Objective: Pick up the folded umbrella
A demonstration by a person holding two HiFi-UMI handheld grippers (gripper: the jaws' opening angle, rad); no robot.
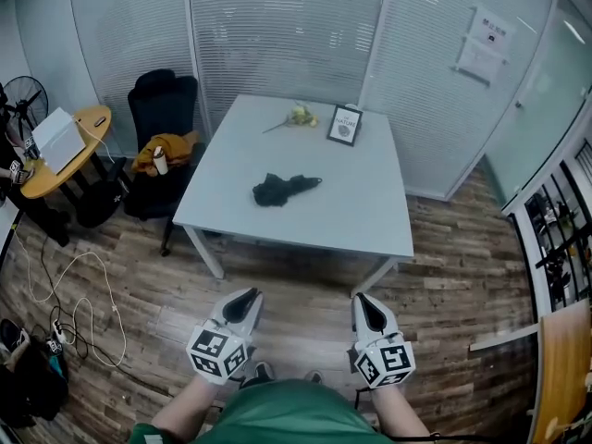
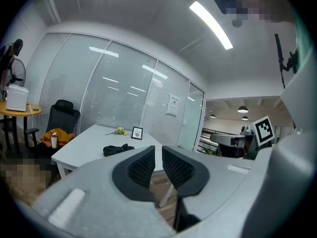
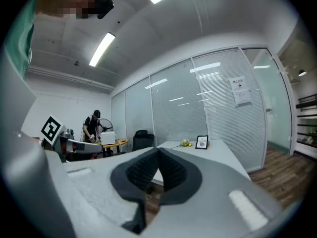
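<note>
The folded umbrella (image 1: 282, 189), a black crumpled bundle, lies on the white table (image 1: 370, 220), well ahead of both grippers and closer to the left gripper's line than to the right's. The left gripper view shows it just left of its own jaw tips. The right gripper view does not show it (its jaws cover that part of the table).

The left gripper (image 1: 248, 296) has its jaws drawn together with nothing between them. The right gripper (image 1: 363, 302) is likewise pressed together and empty.

Beyond the umbrella stand a framed picture (image 1: 345, 124) and yellow flowers (image 1: 299, 115). Off to the left gripper's left are a black office chair (image 1: 162, 109) and a round wooden table (image 1: 69, 146). The right gripper view shows a person (image 3: 93, 125) standing by that round table.
</note>
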